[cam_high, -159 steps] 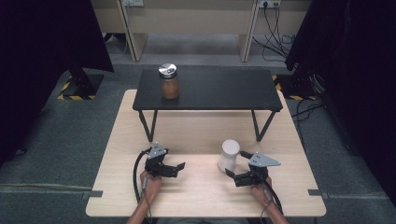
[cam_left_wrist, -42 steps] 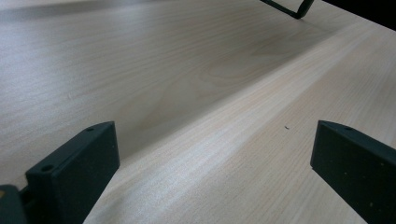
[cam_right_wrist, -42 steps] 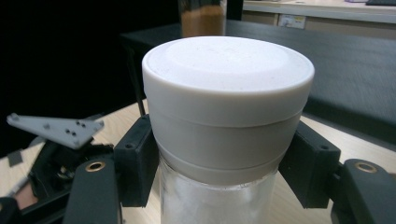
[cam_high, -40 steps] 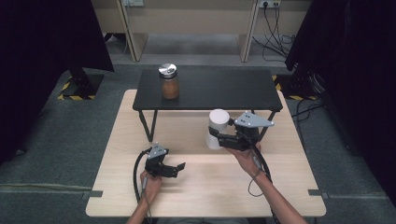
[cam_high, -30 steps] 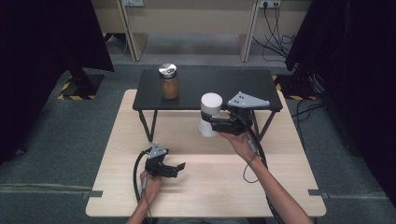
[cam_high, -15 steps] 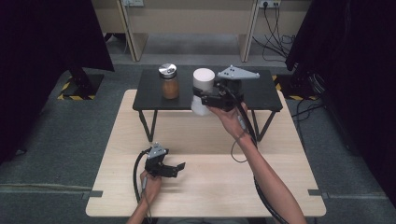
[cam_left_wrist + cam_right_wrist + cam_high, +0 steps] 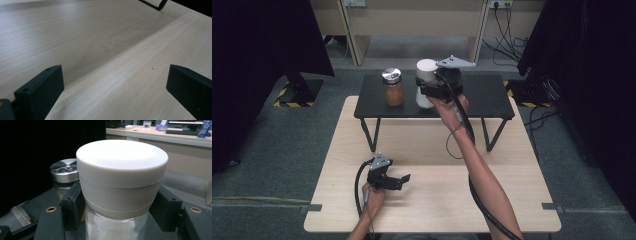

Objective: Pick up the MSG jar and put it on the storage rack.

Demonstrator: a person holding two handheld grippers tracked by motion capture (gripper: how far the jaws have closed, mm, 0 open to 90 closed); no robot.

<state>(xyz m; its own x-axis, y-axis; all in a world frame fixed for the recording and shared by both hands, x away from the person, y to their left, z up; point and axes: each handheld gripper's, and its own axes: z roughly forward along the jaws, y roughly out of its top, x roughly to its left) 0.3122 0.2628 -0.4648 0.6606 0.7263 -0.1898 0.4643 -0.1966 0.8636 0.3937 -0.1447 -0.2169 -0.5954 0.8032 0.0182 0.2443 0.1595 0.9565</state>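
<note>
A clear jar with a white lid (image 7: pixel 426 82) (image 7: pixel 122 177) is clamped in my right gripper (image 7: pixel 434 92) (image 7: pixel 117 212), shut on it just under the lid, above the black side table (image 7: pixel 482 97). To its left on that table stands a brown-filled jar with a silver lid (image 7: pixel 393 87) (image 7: pixel 63 171). Whether the white-lidded jar touches the table top I cannot tell. My left gripper (image 7: pixel 398 181) (image 7: pixel 112 92) rests low on the wooden table (image 7: pixel 512 190), jaws wide open with nothing between them.
The black side table stands on thin metal legs (image 7: pixel 369 135) over the far half of the wooden table. A cable (image 7: pixel 484 200) trails along the person's right forearm. Dark curtains (image 7: pixel 257 45) hang on both sides, and grey floor (image 7: pixel 287 140) surrounds the table.
My right gripper has carried the white-lidded jar up from the wooden table and away to the black side table, beside the brown jar. The left gripper has stayed still.
</note>
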